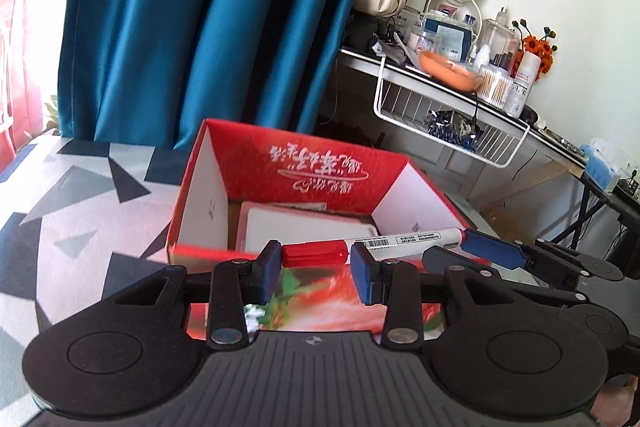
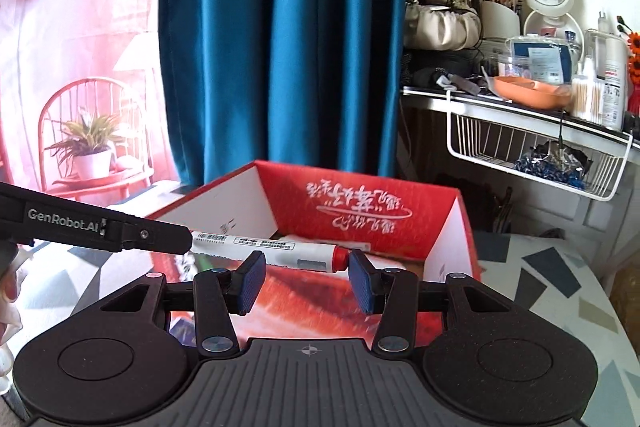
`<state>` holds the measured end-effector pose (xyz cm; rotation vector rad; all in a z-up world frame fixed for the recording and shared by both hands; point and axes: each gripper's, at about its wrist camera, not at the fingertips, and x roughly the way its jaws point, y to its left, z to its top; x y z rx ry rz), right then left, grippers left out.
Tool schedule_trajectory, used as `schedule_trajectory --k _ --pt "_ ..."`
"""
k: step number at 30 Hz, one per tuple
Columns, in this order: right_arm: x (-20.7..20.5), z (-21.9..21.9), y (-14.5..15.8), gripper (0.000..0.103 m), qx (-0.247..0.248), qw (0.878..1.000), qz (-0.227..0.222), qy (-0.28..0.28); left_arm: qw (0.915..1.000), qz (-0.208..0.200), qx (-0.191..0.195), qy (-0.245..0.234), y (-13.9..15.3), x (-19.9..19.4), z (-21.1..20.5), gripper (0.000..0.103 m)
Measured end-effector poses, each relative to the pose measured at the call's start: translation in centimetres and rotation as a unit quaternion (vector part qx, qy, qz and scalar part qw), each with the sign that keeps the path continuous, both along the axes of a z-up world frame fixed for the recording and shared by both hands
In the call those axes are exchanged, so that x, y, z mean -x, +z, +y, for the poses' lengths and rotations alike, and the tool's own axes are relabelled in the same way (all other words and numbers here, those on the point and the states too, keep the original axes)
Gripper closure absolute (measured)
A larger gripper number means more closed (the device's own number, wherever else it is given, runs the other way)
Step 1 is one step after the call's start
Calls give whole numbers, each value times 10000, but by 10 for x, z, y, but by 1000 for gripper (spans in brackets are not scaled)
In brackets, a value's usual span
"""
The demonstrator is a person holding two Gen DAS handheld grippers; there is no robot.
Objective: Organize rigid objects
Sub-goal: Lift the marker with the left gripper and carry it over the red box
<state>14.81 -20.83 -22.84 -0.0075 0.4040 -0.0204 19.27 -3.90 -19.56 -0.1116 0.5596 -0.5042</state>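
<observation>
The left gripper [image 1: 316, 267] has its fingers apart, and the red cap of a pen [image 1: 400, 241] sits right between the tips. I cannot tell if they squeeze it. The pen is white with a label, a long red cap and a small red end. It lies sideways, up in the air above the front edge of a red box [image 1: 304, 167]. The right gripper [image 2: 306, 279] is spread wide, and the pen's small red end is just beside its right pad. The box is open on a desk [image 1: 80, 227] with gray triangles. Behind it hangs a blue curtain [image 1: 200, 27].
</observation>
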Motion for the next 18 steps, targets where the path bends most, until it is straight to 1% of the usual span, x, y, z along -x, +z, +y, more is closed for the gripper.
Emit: schedule_trajectory --k 4,5,8,11,13,18 --pt "-22 -12 7 61 -46 9999 29 -125 10000 0 -32 -11 5 -18 -9 63" --pt "-27 -15 8 61 -62 9999 55 -133 9999 60 -79 -40 4 -25 -13 63" --pt "-45 -23 5 60 -64 9996 160 -207 9989 453 -85 -91 -5 -48 -17 63" --pt "-63 -32 -2 60 -140 9988 396 -235 9975 702 -46 -53 -15 -62 -20 63" --pt "-72 -36 -9 60 -179 9979 568 -251 9968 799 -60 -39 -20 -68 -22 63" --pt "-86 -43 -22 60 -346 9951 887 -270 9959 845 -304 -101 -27 -72 -24 63"
